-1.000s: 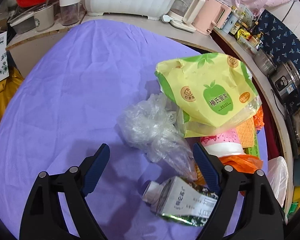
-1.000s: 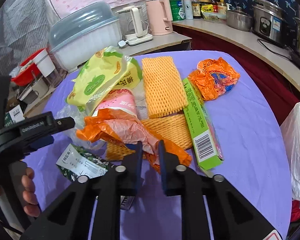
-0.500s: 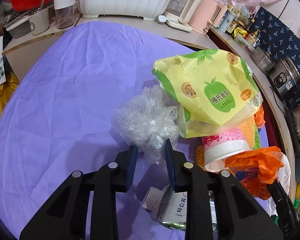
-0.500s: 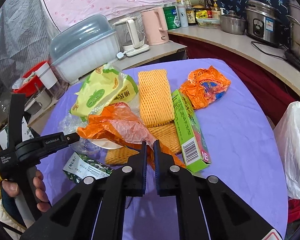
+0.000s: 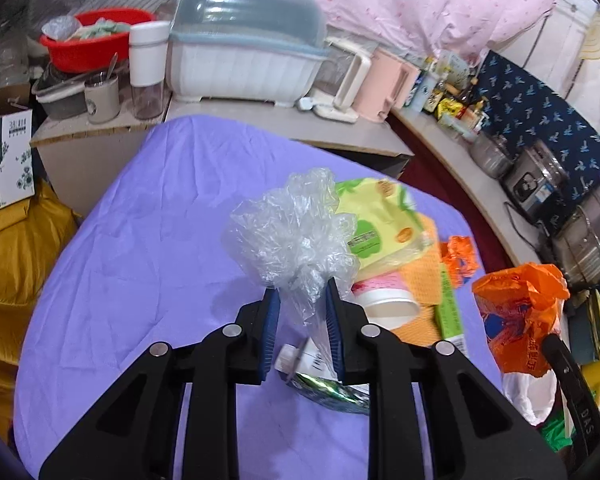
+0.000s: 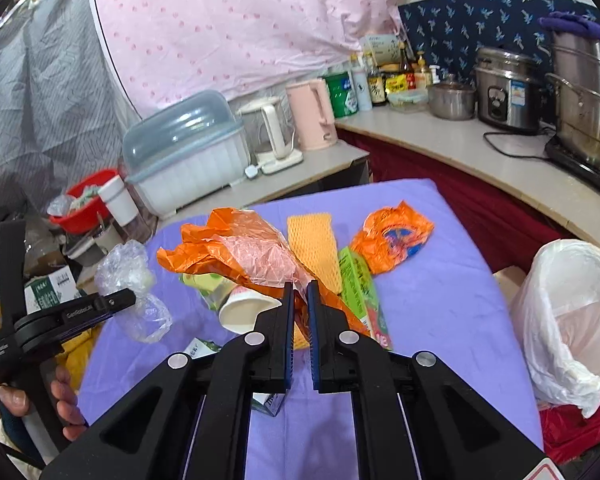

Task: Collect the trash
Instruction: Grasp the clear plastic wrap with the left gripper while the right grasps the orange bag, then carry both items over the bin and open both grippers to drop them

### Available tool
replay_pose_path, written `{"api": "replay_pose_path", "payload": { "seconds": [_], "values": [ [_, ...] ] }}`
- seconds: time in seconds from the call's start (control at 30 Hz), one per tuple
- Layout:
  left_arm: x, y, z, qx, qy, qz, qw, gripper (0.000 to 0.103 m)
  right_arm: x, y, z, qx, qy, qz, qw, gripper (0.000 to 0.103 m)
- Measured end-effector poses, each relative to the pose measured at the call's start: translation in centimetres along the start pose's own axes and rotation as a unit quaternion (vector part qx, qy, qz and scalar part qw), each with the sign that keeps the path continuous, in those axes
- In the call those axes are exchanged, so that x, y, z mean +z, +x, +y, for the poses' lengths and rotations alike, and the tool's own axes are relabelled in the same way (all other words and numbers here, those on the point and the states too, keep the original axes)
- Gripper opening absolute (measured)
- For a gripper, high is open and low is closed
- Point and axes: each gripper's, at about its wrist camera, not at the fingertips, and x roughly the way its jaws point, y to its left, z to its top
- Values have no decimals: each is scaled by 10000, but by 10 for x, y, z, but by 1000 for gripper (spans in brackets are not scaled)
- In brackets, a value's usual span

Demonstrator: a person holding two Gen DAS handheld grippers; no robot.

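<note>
Trash lay heaped on the purple table (image 5: pixel 140 248), just ahead of both claws. The left claw (image 5: pixel 300 300) pinched a crumpled clear plastic bag (image 5: pixel 296 232) by its tail, so the bulk billowed above the fingertips, off the cloth. The right claw (image 6: pixel 299 292) was pressed together on a torn orange plastic bag (image 6: pixel 236 248), held up likewise. To its right the white-lined bin (image 6: pixel 572 320) gaped, probably where both are meant to go.

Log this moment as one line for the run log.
left gripper: shut on clear plastic bag, lifted | right gripper: shut on orange plastic bag | white-lined bin: right of table
</note>
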Motion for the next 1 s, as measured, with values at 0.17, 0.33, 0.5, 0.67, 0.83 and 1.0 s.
{"api": "replay_pose_path", "payload": {
  "seconds": [0.17, 0.33, 0.5, 0.67, 0.83, 1.0],
  "values": [
    [-6, -34, -30, -248, 268, -215, 9991, 22, 10, -34, -17, -94, 169, -322, 9993, 6],
    [-15, -61, -72, -529, 638, -337, 9960, 22, 14, -68, -42, -277, 369, -613, 9971, 6],
    [-28, -80, -119, -812, 1040, -389, 9905, 22, 13, -99, -78, -503, 645, -849, 9930, 6],
    [-46, -88, -167, -1044, 1433, -385, 9834, 22, 8, -125, -116, -755, 873, -1007, 9882, 6],
    [-67, -89, -215, -1289, 1793, -283, 9749, 22, 1, -147, -156, -1033, 1113, -1126, 9820, 6],
    [-87, -88, -255, -1483, 2122, -180, 9657, 22, -8, -165, -195, -1294, 1402, -1213, 9741, 6]
  ]
}}
